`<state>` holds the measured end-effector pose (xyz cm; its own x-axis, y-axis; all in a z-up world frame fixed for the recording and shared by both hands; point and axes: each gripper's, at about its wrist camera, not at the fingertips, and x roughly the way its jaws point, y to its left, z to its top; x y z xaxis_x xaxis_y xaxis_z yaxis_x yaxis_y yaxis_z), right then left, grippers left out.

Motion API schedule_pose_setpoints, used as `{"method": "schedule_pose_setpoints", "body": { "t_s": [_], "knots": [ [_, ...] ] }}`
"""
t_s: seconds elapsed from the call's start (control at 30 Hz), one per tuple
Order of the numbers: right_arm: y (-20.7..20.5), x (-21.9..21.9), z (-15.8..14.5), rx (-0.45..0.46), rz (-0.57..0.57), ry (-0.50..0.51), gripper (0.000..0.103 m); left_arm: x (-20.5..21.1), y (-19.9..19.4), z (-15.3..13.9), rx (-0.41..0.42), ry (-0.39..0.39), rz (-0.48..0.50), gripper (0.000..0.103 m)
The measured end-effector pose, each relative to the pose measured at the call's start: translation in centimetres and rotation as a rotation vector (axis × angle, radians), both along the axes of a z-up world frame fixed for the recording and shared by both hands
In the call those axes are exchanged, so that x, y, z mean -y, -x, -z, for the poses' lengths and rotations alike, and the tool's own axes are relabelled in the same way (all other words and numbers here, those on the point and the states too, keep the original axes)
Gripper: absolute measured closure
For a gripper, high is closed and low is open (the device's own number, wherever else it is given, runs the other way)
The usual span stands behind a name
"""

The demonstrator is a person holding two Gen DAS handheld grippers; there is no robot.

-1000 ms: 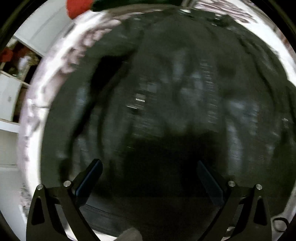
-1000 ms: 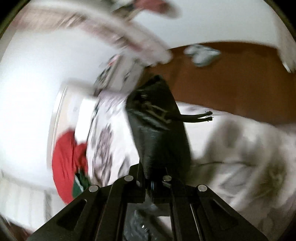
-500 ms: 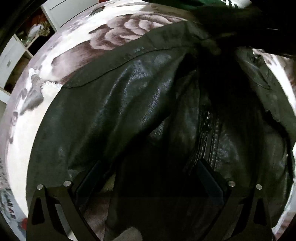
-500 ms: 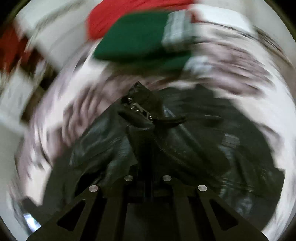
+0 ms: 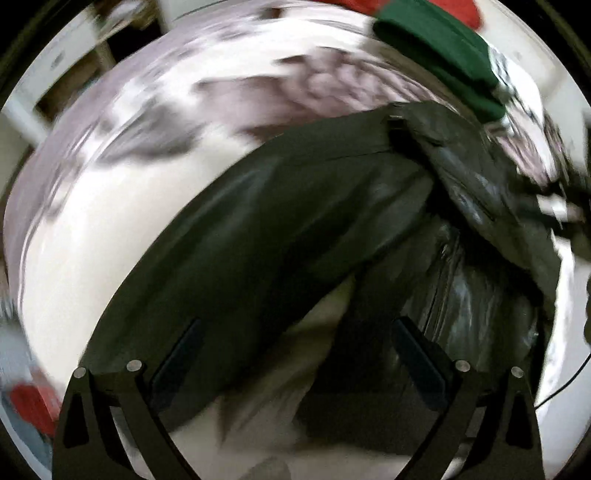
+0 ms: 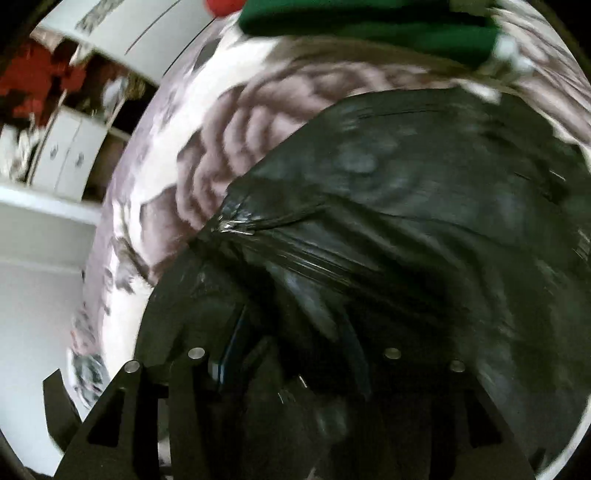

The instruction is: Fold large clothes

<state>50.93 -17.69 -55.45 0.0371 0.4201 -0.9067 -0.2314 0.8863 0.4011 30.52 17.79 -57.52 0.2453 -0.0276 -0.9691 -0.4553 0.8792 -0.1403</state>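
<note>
A black leather jacket (image 5: 295, 221) lies rumpled on a white blanket with a purple flower print (image 5: 92, 221). My left gripper (image 5: 295, 354) is open and empty, just above the jacket's near edge, where pale lining (image 5: 317, 332) shows. In the right wrist view the jacket (image 6: 406, 184) fills most of the frame. My right gripper (image 6: 291, 354) is low over it with its jaws partly apart; black leather lies bunched between and over the fingers, and the picture is blurred.
A folded green garment (image 5: 439, 48) with a red one behind it lies on the blanket beyond the jacket; it also shows in the right wrist view (image 6: 369, 22). White cupboards and shelves (image 6: 55, 158) stand at the left. A thin black cable (image 5: 569, 380) runs at the right.
The right gripper, shut on a held-up jacket fold a second ago, has come down onto the jacket and its jaws have parted. The left gripper has drawn back, showing more blanket.
</note>
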Motion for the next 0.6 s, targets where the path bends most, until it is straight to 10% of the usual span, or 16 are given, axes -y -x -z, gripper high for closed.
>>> {"method": "schedule_pose_setpoints", "body": {
  "t_s": [0.17, 0.3, 0.4, 0.5, 0.6],
  "knots": [
    [4.8, 5.8, -1.3, -0.071, 0.153, 0.069, 0.048, -4.2, 11.2, 3.8, -0.083, 0.323, -0.36, 0.0],
    [8.8, 8.3, 0.6, -0.12, 0.232, 0.109, 0.048, -7.6, 15.5, 6.4, 0.01, 0.457, -0.662, 0.004],
    [11.6, 9.4, 1.8, -0.147, 0.273, 0.123, 0.048, -10.4, 15.8, 7.5, 0.058, 0.425, -0.816, 0.028],
    [13.6, 9.3, 2.8, -0.18, 0.307, 0.096, 0.048, -11.9, 15.6, 6.5, 0.061, 0.312, -0.872, 0.082],
    [14.7, 8.1, 2.7, -0.186, 0.291, 0.101, 0.048, -14.7, 14.1, 4.5, 0.132, 0.193, -0.84, 0.086]
  ]
}}
